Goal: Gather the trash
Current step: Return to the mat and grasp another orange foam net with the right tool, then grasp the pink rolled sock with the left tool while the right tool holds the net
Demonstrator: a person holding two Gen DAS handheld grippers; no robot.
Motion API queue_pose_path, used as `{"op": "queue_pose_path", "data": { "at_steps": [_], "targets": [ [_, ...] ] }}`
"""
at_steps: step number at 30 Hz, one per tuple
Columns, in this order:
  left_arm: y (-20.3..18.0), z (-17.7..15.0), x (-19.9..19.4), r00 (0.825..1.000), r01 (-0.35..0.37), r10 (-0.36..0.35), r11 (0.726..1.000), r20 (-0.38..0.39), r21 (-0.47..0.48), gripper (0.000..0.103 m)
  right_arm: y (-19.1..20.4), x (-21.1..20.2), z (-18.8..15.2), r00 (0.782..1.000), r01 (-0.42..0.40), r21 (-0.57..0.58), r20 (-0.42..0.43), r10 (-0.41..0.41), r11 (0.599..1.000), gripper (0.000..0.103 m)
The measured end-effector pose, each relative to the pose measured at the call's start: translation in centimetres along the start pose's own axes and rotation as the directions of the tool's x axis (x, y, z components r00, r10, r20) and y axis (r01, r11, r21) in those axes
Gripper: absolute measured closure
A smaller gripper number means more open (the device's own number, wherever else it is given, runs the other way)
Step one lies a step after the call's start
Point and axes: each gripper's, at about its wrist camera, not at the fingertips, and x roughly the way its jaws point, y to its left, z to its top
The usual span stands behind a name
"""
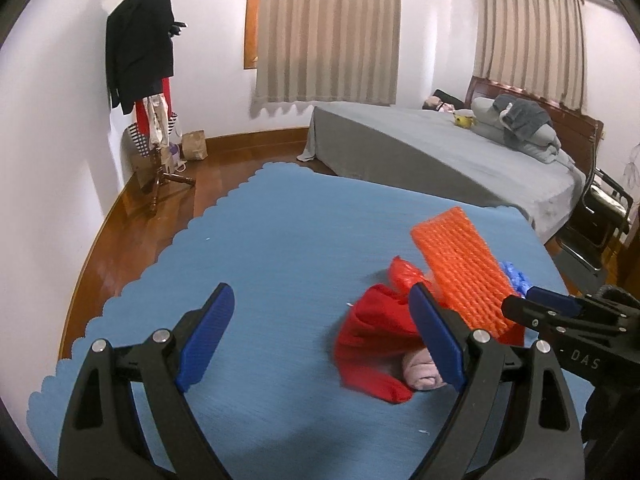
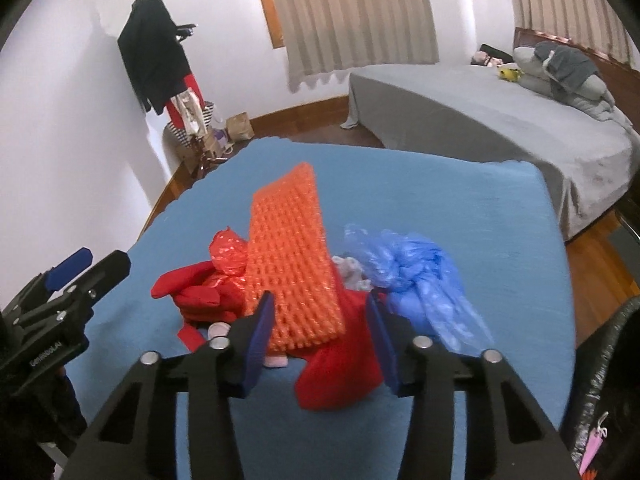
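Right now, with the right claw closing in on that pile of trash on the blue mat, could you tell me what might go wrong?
1. The right claw straddles the orange foam net and the red fabric beneath; it may pinch both, or the springy net could slip free.
2. The blue plastic bag lies just outside the pads and may get dragged or left behind.
3. The open left claw sits close beside the pile; the two claws could collide.

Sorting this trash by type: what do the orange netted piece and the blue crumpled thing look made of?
Orange netted piece: likely foam mesh, as its matte woven lattice of thick soft strands suggests. Blue crumpled thing: probably thin plastic film, since it looks glossy, translucent and wrinkled.
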Motion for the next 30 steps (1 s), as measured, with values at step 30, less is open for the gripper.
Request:
{"op": "queue_pose_path", "data": {
  "at_steps": [30],
  "targets": [
    [-5.1,-3.5,0.5,0.992,0.105,-0.102,0.994,-0.08,0.036,0.028,-3.1,-6.2,-3.0,0.999,-0.03,0.058,0.022,0.028,0.998,0.092]
  ]
}}
